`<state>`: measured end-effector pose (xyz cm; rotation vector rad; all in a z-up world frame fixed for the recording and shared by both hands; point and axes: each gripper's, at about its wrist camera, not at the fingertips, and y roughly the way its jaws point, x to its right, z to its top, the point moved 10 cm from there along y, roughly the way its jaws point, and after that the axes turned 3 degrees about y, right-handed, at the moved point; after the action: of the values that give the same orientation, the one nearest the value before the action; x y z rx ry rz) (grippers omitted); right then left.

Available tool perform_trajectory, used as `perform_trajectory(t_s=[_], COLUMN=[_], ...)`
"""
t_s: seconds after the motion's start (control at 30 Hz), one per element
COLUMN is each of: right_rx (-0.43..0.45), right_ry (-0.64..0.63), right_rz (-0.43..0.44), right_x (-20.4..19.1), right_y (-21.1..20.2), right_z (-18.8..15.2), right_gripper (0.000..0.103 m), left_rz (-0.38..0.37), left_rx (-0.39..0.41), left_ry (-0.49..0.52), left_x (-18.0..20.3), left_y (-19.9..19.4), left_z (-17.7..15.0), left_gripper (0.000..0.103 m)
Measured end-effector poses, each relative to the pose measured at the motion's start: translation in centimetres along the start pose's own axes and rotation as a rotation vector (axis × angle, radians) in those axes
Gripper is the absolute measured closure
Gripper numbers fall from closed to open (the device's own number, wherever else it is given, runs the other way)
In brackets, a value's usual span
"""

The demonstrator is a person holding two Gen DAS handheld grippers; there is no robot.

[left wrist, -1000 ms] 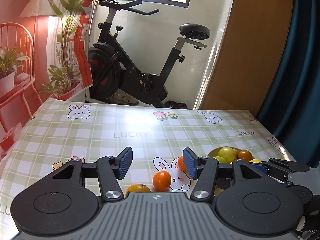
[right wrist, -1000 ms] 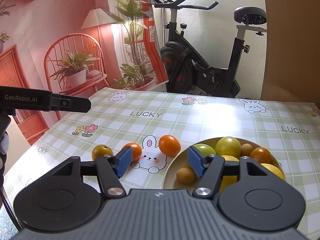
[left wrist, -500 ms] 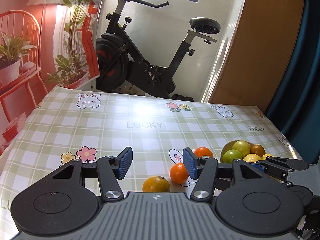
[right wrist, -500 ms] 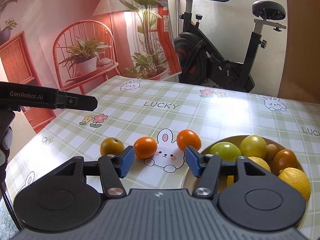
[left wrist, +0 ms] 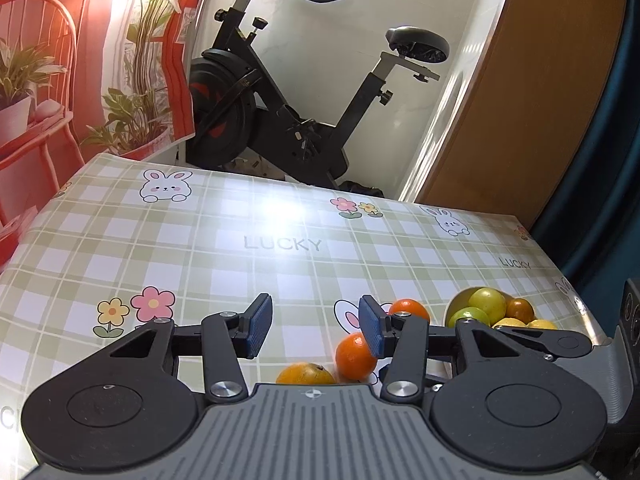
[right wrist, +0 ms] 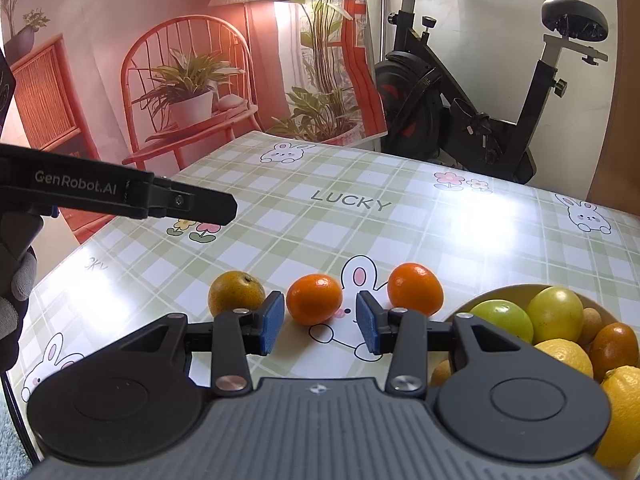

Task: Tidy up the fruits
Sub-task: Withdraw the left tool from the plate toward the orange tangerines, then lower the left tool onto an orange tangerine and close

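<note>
1. Between the blue pads of the right hand-held gripper (right wrist: 320, 326): a gap, spread wide, nothing pinched.
2. Just ahead of that gap: middle orange (right wrist: 315, 299) on the tabletop (right wrist: 400, 232), not touching either pad.
3. Left of it: dull yellow-orange fruit (right wrist: 236, 293); right of it: another orange (right wrist: 415, 288).
4. Further right: bowl (right wrist: 486, 295) filled with green, yellow and orange fruit.
5. Over at the left hand-held gripper (left wrist: 316, 326): also spread apart, empty, hovering above the tabletop near the same oranges.
</note>
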<state>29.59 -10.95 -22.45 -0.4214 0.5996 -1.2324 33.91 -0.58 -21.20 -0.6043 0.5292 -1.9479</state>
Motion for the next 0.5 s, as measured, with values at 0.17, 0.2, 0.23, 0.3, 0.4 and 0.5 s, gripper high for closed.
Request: perform_trajectory(t_s=[0.17,0.2,0.23,0.3,0.4,0.5], right_rx=[-0.021,-0.021,-0.023,-0.024,-0.038,-0.048], right_ry=[-0.011,-0.015,-0.018,-0.022,-0.026,-0.017], right_rz=[-0.003,-0.003,0.0,0.01,0.022,0.024], right_x=[-0.2,-0.3,-0.4,-0.6,-0.7,-0.5], right_y=[1.8,2.0,2.2,2.3,2.9,3.5], right_z=[-0.2,-0.3,-0.3,-0.4,-0.6,-0.7], right_gripper=[0.06,0.06,0.06,0.059,0.058,0.058], left_rz=[-0.082,-0.087,-0.1,-0.116,-0.138,-0.138], left_rx=[-0.087,-0.103,-0.124,-0.146,-0.179,-0.194], left_ry=[-0.027,-0.027,-0.03,-0.035,-0.035,-0.034], left_x=[1.0,1.1,1.3,1.4,1.6,1.5], left_y=[2.9,3.4,4.0,4.7,5.5,6.0], left_z=[-0.9,-1.3,-1.7,-2.3,-2.9,-3.4], left_gripper=[0.052,0.053,0.053,0.053,0.053,0.053])
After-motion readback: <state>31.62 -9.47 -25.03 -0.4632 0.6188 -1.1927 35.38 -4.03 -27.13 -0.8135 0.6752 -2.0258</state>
